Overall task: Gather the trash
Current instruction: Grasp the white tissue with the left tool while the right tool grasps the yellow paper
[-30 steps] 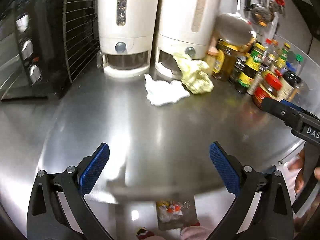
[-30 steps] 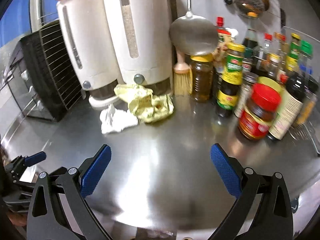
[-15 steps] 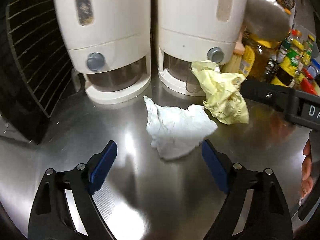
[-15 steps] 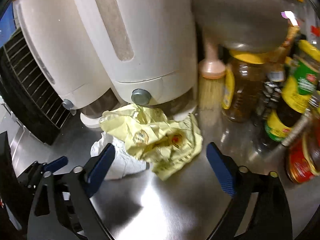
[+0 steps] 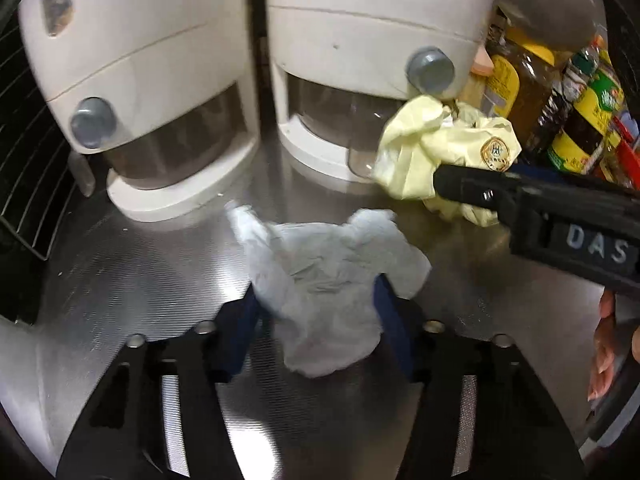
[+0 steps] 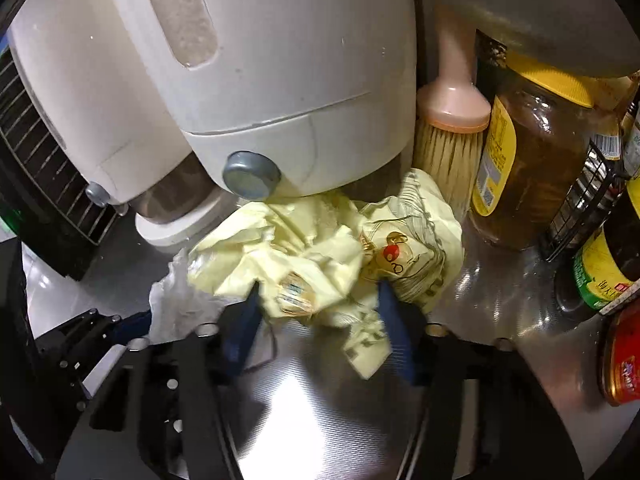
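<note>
Trash lies in two wads on the steel desk (image 5: 132,280): a white tissue (image 5: 332,276) clamped in the left gripper (image 5: 316,336), and a yellow wrapper (image 6: 320,256) pinched in the right gripper (image 6: 320,336), both sets of jaws having just been closing. The yellow wrapper rests against the white dispenser (image 6: 280,92) and brush (image 6: 448,136). Either thin pinch could tear or slip on lifting, and a hasty pull could topple the jars (image 6: 532,152) just beside.

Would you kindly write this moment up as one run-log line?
left gripper: closing around white tissue | right gripper: closing around yellow wrapper | both wads on steel counter | nothing lifted
</note>
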